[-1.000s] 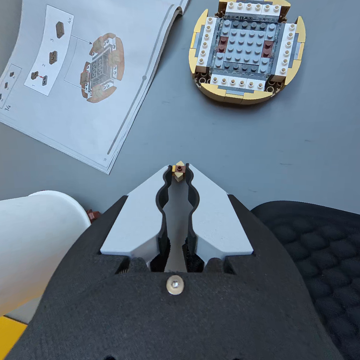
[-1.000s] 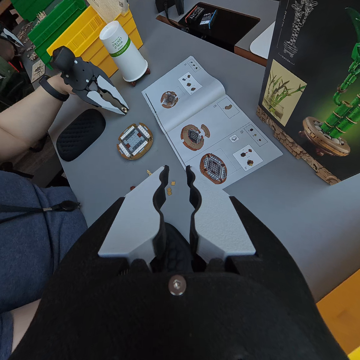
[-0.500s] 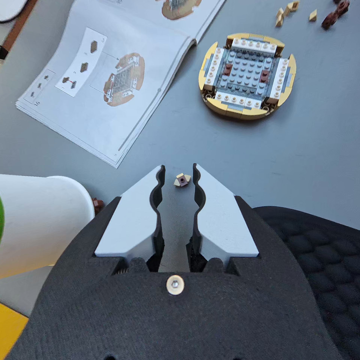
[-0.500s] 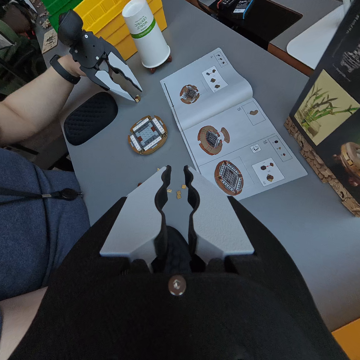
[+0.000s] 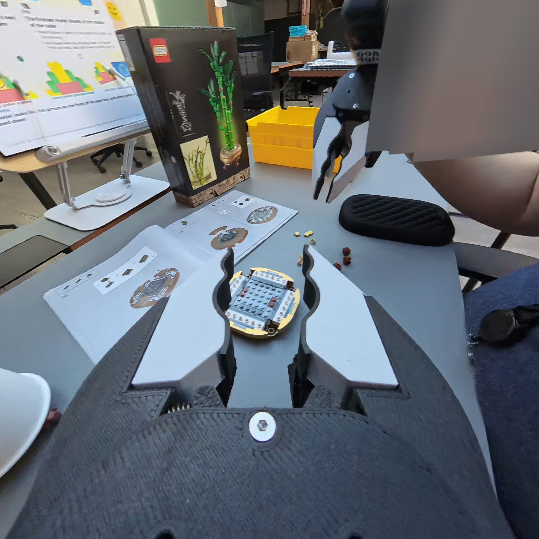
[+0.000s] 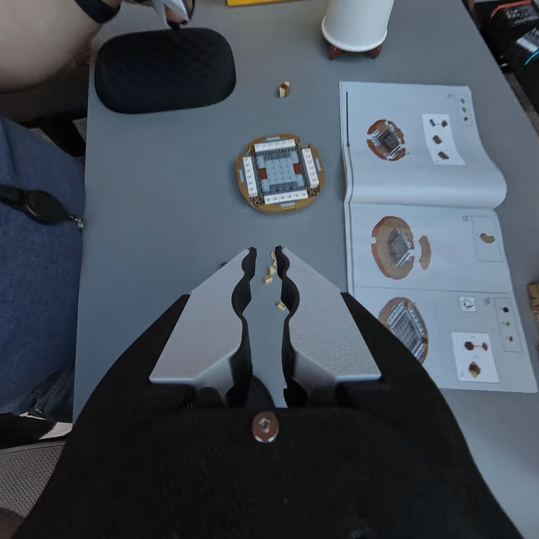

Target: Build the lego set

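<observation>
The round tan-rimmed base (image 5: 262,303) with grey studs and white bricks lies on the grey table; it also shows in the right wrist view (image 6: 280,175). My left gripper (image 5: 268,250) is open wide and empty, held above the table with the base showing between its fingers. A small tan and brown sub-assembly (image 6: 283,89) lies loose on the table beyond the base. My right gripper (image 6: 265,249) is open and empty, its tips just over several loose tan pieces (image 6: 271,271). It also shows in the left wrist view (image 5: 323,198), held in the air.
The open instruction booklet (image 6: 423,233) lies right of the base. A black pad (image 6: 163,70) and white cup (image 6: 354,26) sit at the far side. Small brown pieces (image 5: 345,256), the set's box (image 5: 198,116) and a yellow bin (image 5: 280,137) stand nearby.
My left gripper let go of the small tan and brown piece, opened wide, and swung up and back. My right gripper came down closer over the loose tan pieces.
</observation>
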Action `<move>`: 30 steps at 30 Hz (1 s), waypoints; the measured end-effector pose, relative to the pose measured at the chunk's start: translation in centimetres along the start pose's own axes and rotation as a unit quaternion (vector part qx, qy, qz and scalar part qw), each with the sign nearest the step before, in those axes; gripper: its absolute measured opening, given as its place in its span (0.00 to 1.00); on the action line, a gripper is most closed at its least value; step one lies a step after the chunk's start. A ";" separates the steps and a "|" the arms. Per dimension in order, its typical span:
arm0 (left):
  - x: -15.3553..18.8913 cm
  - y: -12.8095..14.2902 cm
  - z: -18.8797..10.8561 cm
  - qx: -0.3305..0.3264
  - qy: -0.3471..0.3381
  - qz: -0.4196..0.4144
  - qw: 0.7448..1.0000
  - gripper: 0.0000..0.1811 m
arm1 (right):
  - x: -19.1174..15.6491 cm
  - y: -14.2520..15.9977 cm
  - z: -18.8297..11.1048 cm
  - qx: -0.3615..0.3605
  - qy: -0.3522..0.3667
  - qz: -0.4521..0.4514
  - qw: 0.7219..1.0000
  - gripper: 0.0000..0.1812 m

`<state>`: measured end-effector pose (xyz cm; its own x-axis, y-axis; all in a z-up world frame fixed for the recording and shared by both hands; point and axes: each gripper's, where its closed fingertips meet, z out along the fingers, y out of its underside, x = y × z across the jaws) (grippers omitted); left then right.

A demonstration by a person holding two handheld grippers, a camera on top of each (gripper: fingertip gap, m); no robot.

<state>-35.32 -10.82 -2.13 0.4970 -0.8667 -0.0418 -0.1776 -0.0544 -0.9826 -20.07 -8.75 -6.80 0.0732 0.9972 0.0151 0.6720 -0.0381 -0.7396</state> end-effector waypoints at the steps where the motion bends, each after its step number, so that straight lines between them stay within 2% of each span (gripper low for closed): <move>1: 0.9 -0.1 0.2 0.000 0.009 0.002 1.000 0.26 | -0.5 1.3 0.3 0.000 0.004 0.014 1.000 0.07; 4: 2.9 0.1 0.8 -0.010 0.032 -0.009 0.999 0.28 | -1.9 3.5 0.7 0.032 0.022 0.080 0.996 0.07; 6: 3.3 0.2 1.1 -0.010 0.036 -0.015 0.999 0.29 | -3.1 4.3 1.1 0.046 0.042 0.090 0.994 0.08; 8: 3.6 0.3 1.4 -0.012 0.044 -0.024 0.999 0.29 | -3.6 5.7 1.7 0.015 0.067 0.090 0.994 0.11; 12: 4.4 0.3 2.0 -0.023 0.061 -0.029 0.997 0.29 | -3.5 7.3 2.5 -0.033 0.088 0.095 0.991 0.12; 14: 4.8 0.1 2.4 -0.028 0.060 -0.019 0.998 0.29 | -3.3 8.0 2.8 -0.060 0.088 0.119 0.987 0.13; 17: 5.6 -0.2 2.7 -0.031 0.057 -0.007 0.998 0.28 | -3.5 8.0 3.4 -0.060 0.069 0.147 0.985 0.13; 19: 6.4 -0.1 2.9 -0.036 0.062 -0.005 0.997 0.28 | -3.7 8.6 3.8 -0.076 0.064 0.153 0.983 0.13; 21: 6.9 0.3 2.9 -0.045 0.062 0.000 0.997 0.28 | -3.7 9.0 4.0 -0.088 0.070 0.148 0.983 0.07; 25: 7.5 1.2 2.9 -0.061 0.062 0.000 0.996 0.27 | -4.1 8.7 4.0 -0.072 0.060 0.175 0.980 0.07; 30: 9.1 1.6 3.5 -0.061 0.077 0.007 0.995 0.28 | -5.5 5.8 2.1 0.046 0.002 0.279 0.959 0.06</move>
<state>-28.07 -17.08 -4.68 0.3587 -0.9333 -0.0178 -0.2894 -0.0931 -0.9527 -18.13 -14.31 -12.57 0.4057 0.8230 -0.3976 0.4588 -0.5596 -0.6902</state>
